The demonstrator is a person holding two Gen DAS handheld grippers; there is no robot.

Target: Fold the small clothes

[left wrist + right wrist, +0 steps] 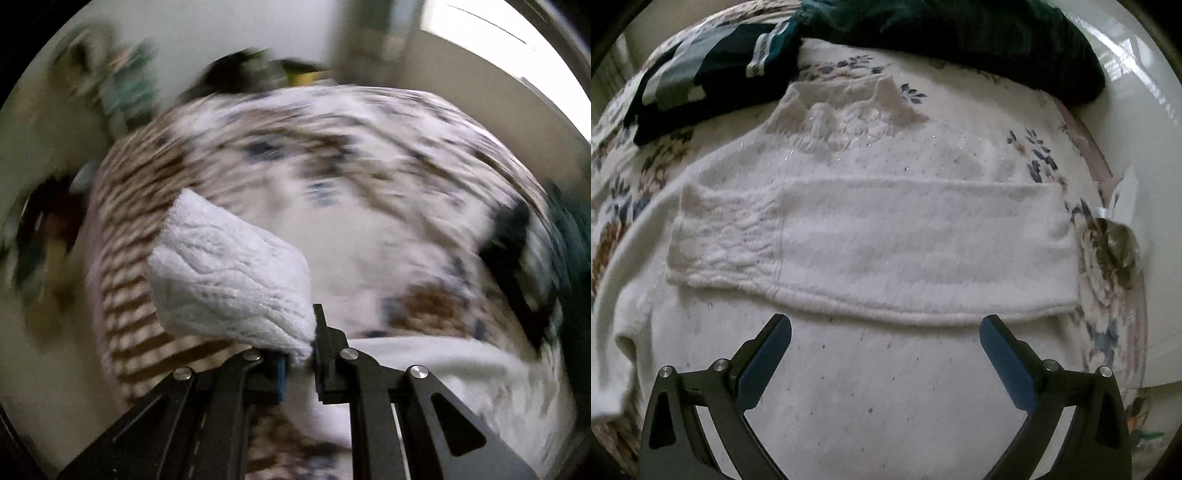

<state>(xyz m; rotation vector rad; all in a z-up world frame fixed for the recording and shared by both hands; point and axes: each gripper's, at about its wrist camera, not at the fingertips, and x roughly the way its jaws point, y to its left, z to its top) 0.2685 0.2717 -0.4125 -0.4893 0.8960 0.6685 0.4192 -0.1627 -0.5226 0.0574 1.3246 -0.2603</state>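
A white knitted sweater (871, 369) lies flat on a floral bedspread (1038, 155). One sleeve (871, 243) is folded across its body, cuff at the left. My right gripper (884, 328) is open and empty, hovering just above the sweater below that sleeve. My left gripper (301, 354) is shut on the other sleeve's ribbed white cuff (225, 269) and holds it lifted above the bed. The left wrist view is blurred by motion.
A dark green garment (979, 40) and a dark folded piece with pale stripes (713, 62) lie at the far side of the bed. The bed edge and pale floor (1145, 122) are at the right. Blurred clutter (122, 85) stands beyond the bed.
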